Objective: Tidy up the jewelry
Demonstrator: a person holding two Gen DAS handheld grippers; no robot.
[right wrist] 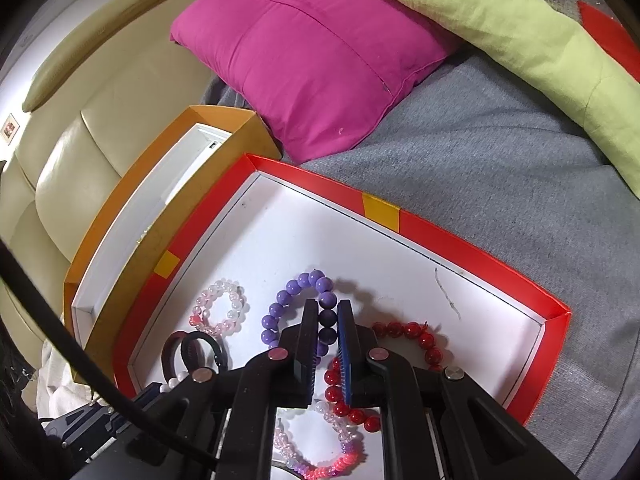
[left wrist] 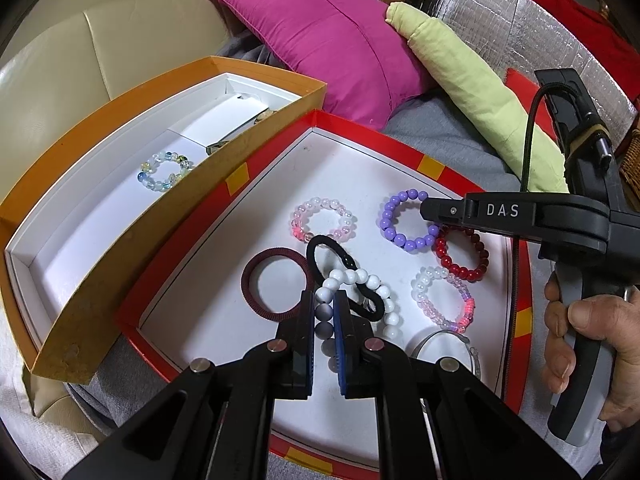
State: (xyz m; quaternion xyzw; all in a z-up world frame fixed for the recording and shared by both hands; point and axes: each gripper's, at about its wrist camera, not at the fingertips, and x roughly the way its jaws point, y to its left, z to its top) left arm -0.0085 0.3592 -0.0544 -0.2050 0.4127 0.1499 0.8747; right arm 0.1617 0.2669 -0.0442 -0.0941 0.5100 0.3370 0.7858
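A red-rimmed tray point(left wrist: 362, 138) point(right wrist: 444, 232) with a white floor holds several bracelets and hair ties. My left gripper point(left wrist: 324, 300) is shut on the near side of a white bead bracelet point(left wrist: 362, 278); white beads sit between its pads. My right gripper point(right wrist: 327, 314) point(left wrist: 430, 209) is shut on a purple bead bracelet point(right wrist: 276, 312) point(left wrist: 390, 234), with dark purple beads pinched between its fingers. A person's hand point(left wrist: 580, 328) grips the right gripper's handle. Beside the tray an orange box point(left wrist: 100, 208) point(right wrist: 132, 256) holds a clear glass-bead bracelet point(left wrist: 164, 170).
Also in the tray are a red bead bracelet point(left wrist: 460, 270) point(right wrist: 426, 340), two pink-and-clear bracelets point(left wrist: 320, 220) point(left wrist: 444, 300), a maroon hair tie point(left wrist: 256, 292), a black hair tie point(left wrist: 332, 248) and a metal bangle point(left wrist: 440, 336). A magenta pillow point(right wrist: 312, 60) and a green cloth point(right wrist: 520, 28) lie behind.
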